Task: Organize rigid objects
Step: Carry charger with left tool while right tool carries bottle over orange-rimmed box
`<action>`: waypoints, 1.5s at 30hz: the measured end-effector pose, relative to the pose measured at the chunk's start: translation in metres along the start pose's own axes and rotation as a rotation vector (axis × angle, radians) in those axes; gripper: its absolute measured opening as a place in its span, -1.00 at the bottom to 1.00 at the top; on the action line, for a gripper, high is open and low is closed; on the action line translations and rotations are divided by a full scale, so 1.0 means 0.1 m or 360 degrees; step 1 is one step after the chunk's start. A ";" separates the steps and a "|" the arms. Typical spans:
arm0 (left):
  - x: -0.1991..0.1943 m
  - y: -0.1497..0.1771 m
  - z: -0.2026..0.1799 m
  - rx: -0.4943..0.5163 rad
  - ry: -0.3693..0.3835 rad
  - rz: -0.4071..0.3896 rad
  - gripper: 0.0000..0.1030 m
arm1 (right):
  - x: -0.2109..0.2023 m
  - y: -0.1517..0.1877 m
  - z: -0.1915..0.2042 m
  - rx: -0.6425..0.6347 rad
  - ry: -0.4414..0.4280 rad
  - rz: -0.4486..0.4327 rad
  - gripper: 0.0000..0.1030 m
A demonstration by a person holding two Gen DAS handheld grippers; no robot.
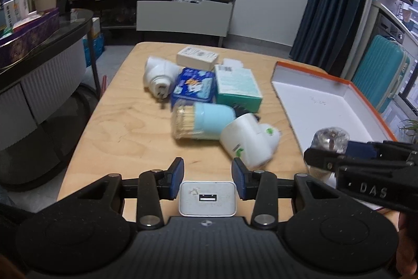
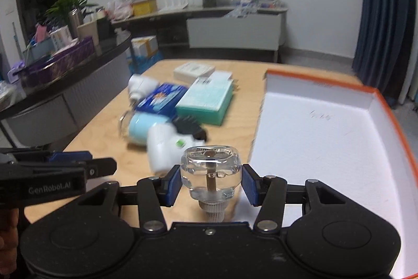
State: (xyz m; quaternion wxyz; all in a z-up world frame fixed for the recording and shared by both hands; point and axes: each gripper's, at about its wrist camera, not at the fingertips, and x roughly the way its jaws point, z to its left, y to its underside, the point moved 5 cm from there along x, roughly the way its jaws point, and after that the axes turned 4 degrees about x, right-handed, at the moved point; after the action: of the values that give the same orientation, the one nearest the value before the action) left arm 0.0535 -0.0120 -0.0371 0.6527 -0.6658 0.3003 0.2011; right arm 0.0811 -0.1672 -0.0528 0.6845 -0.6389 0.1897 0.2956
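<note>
The left gripper [image 1: 208,181] has its blue-padded fingers [image 1: 176,179] pressed against both sides of a white charger [image 1: 207,198], a smooth rounded-square block with a USB port facing forward and some scuff marks on its face. The right gripper [image 2: 211,181] holds a clear bottle [image 2: 211,174] between its blue pads [image 2: 172,183]; the left pad touches the glass, while on the right side I cannot tell whether the pad touches. The bottle is glossy, squarish with rounded shoulders, has a brown wick down its middle and a ribbed pale cap pointing toward the camera. It hangs over the near table edge, just beside the left wall of the open box [image 2: 321,137].

That box is a shallow cardboard tray, white inside with an orange rim, lying on the right part of the pale plywood table [image 1: 125,127].

Left of the box, a cluster of things lies in the middle of the table: a white plastic plug-in device [image 1: 248,143] with green marks on its side, a clear jar of cotton swabs [image 1: 201,122] with a light blue lid lying on its side, a teal carton [image 1: 237,88], a blue printed pack [image 1: 194,86], a white adapter [image 1: 159,75] and a cream flat box [image 1: 197,58] farthest back. The items touch or overlap one another.
</note>
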 end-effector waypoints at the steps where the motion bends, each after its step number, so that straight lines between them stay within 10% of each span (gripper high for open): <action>1: -0.01 -0.02 -0.02 0.0007 0.0006 -0.0005 -0.21 | -0.03 -0.03 -0.04 0.0020 0.0003 -0.0008 0.16; 6: -0.04 -0.17 -0.13 0.0034 0.0036 -0.0036 -0.23 | -0.16 -0.15 -0.22 0.0101 0.0044 -0.0063 0.16; 8: -0.07 -0.26 -0.19 0.0062 0.0062 -0.0058 -0.73 | -0.20 -0.19 -0.30 0.0124 0.0069 -0.0081 0.16; 16: 0.00 -0.33 -0.09 0.0092 0.0101 -0.0040 -0.66 | -0.32 -0.20 -0.54 0.0163 0.0131 -0.0118 0.16; 24: 0.00 0.22 0.01 0.0082 0.0123 0.0091 0.44 | -0.24 -0.08 -0.41 0.0165 0.0054 -0.0055 0.16; 29: 0.19 0.38 -0.10 0.0218 0.0107 0.0156 -0.16 | -0.31 -0.11 -0.39 0.0159 0.0062 -0.0086 0.16; 45: -0.10 -0.01 -0.28 0.0222 0.0142 -0.0066 -0.23 | -0.45 -0.19 -0.51 0.0212 0.0088 -0.0134 0.16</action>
State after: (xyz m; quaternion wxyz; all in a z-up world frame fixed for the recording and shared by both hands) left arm 0.0435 -0.0381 -0.0275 0.6875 -0.6331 0.3285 0.1362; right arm 0.0659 -0.2249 -0.0154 0.7317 -0.6074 0.2006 0.2355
